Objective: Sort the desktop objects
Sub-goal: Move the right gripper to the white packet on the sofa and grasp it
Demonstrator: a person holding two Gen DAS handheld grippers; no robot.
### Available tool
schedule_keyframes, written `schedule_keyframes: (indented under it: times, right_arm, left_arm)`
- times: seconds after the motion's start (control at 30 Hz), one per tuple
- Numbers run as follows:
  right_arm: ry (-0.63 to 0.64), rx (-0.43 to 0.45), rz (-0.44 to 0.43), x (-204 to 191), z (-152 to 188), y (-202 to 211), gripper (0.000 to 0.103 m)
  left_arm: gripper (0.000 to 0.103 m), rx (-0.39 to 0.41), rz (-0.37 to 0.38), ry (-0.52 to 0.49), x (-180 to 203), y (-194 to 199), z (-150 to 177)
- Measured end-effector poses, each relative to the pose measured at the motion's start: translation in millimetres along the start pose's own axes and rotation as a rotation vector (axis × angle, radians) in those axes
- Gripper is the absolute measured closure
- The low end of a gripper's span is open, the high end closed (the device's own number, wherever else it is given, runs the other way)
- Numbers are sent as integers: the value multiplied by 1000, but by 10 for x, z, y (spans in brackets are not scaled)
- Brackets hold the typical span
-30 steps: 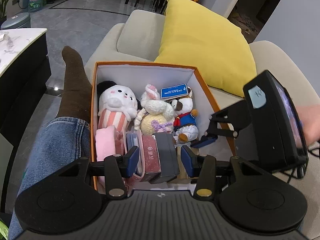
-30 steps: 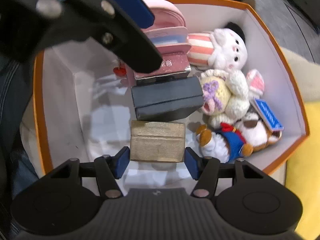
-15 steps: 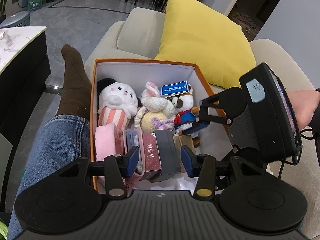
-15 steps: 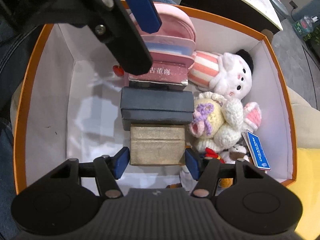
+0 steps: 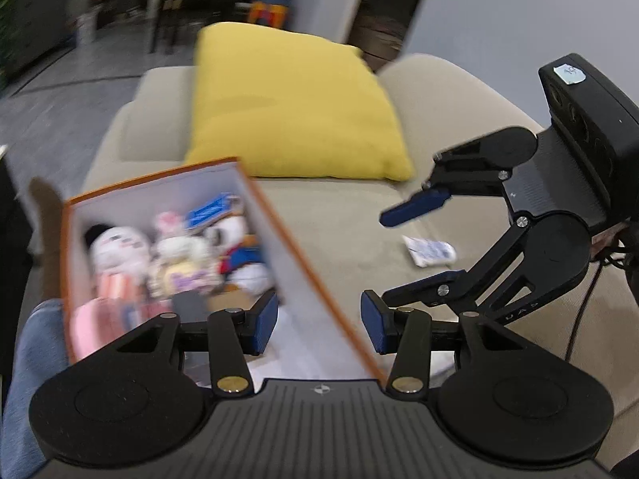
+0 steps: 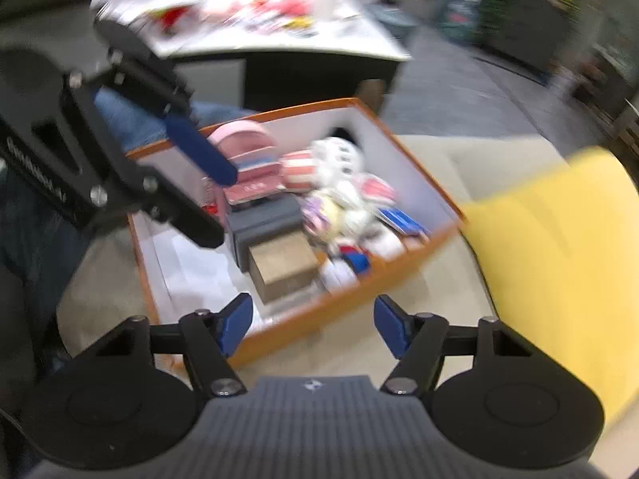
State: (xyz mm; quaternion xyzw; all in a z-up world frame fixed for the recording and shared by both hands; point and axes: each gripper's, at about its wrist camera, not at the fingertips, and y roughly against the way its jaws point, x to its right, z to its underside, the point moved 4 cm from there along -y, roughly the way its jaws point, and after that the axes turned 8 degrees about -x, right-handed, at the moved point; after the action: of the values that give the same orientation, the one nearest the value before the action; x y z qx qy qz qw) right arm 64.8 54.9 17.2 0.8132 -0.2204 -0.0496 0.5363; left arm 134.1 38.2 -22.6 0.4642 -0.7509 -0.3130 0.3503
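Now both grippers are seen clear of the orange box [image 6: 351,291], whereas half a second earlier the right gripper [image 6: 313,329] was lowered inside it with its jaws on either side of the tan block [image 6: 283,265]. That block is left lying on the box floor, so its placement is judged complete. The right gripper's jaws are spread with nothing between them; below them the near orange rim of the box is seen. The left gripper [image 5: 317,321] is likewise held with its jaws spread and empty, and the box wall shows below the gap.

The tan block is located in the near half of the box as seen from the right wrist, just beside the dark grey case [image 6: 265,219], which is in turn set against the pink pouch [image 6: 247,151]. The soft toys [image 6: 343,183] are packed along the far side, with a blue card [image 6: 401,219] next to them. The block's long axis is laid roughly parallel to the grey case; further detail is lost in motion blur.

A small white packet [image 5: 429,250] is seen on the beige sofa [image 5: 347,235], outside the box and near the yellow cushion [image 5: 291,107]. It is judged a likely next item to be sorted.
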Motion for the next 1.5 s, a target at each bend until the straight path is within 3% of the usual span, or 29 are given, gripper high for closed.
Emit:
schedule_keyframes:
  times: [0.1, 0.23, 0.43, 0.57, 0.83, 1.1, 1.23, 1.5]
  right_arm:
    - [-112, -58, -3, -46, 417, -38, 43]
    - [-180, -240, -43, -204, 923, -390, 46]
    - [-235, -394, -127, -288, 1137, -843, 48]
    - [-218, -401, -109, -313, 1053, -943, 43]
    - [-15, -447, 81, -593, 1081, -1084, 34]
    - [119, -492, 201, -721, 1092, -1213, 42]
    - [26, -429, 173, -597, 1078, -1109, 50]
    - [-369, -332, 65, 144, 1247, -818, 68]
  left_arm:
    - [49, -26, 12, -53, 263, -149, 3]
    - [49, -52, 14, -76, 510, -263, 9]
    - [49, -65, -33, -58, 607, -259, 26]
    - [49, -62, -58, -40, 593, -199, 21]
    - [49, -51, -62, -48, 683, -150, 13]
    - [49, -49, -79, -27, 652, -116, 24]
    - [49, -61, -81, -21, 630, -161, 18]
    - [49, -93, -61, -27, 693, -357, -68]
